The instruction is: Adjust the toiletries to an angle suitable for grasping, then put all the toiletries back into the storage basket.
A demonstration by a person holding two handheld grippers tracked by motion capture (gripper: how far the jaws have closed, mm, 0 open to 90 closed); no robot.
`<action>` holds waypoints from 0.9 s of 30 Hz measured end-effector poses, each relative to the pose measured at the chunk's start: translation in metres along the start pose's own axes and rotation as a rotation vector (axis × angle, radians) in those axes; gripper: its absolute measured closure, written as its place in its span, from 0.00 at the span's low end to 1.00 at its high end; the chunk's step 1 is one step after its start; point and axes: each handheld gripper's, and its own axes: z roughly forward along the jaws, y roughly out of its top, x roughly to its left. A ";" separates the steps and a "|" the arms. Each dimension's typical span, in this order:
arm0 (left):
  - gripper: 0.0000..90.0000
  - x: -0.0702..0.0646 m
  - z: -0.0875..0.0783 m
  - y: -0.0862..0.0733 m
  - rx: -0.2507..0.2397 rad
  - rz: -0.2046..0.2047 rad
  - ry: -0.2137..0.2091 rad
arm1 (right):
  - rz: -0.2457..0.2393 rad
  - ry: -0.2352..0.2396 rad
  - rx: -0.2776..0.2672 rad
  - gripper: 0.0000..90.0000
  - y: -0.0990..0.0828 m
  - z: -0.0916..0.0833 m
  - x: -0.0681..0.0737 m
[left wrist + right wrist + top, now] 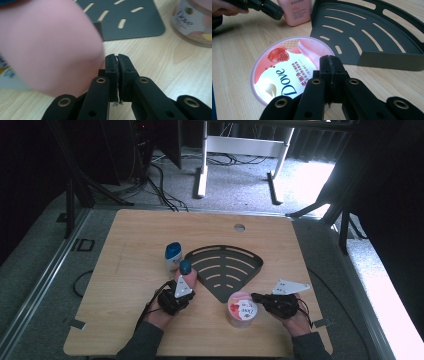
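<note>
A pink bottle point(185, 273) with a blue cap stands by the left tip of the dark fan-shaped rack point(226, 251). My left gripper point(189, 284) sits just beside it, jaws shut with nothing between them. In the left gripper view the bottle point(50, 47) is a blurred mass close on the left of the gripper point(117, 56). A round Dove tub point(242, 310) stands near the front edge. My right gripper point(254, 296) is shut and empty at the tub's right side; in the right gripper view its jaws point(331, 58) hang over the lid's edge point(279, 72).
A white bottle point(173, 256) with a blue cap stands just behind the pink one. The rack point(387, 61) has low walls and slots in its floor. A round hole point(239, 227) lies near the table's far edge. Bare wood stretches along the table's left and far parts.
</note>
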 end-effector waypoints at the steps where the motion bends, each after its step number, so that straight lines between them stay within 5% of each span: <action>1: 0.94 -0.001 0.000 0.000 -0.001 0.005 -0.002 | 0.000 0.001 0.000 1.00 0.000 0.000 0.000; 12: 0.83 -0.011 0.006 -0.001 -0.001 0.015 -0.061 | -0.001 -0.006 -0.004 1.00 -0.001 0.000 0.001; 17: 0.70 -0.021 0.012 0.001 0.009 0.033 -0.082 | 0.006 -0.003 -0.007 0.98 -0.001 -0.001 0.001; 27: 0.65 -0.034 0.021 0.005 0.017 0.060 -0.146 | 0.021 0.010 -0.036 0.90 -0.007 -0.010 -0.002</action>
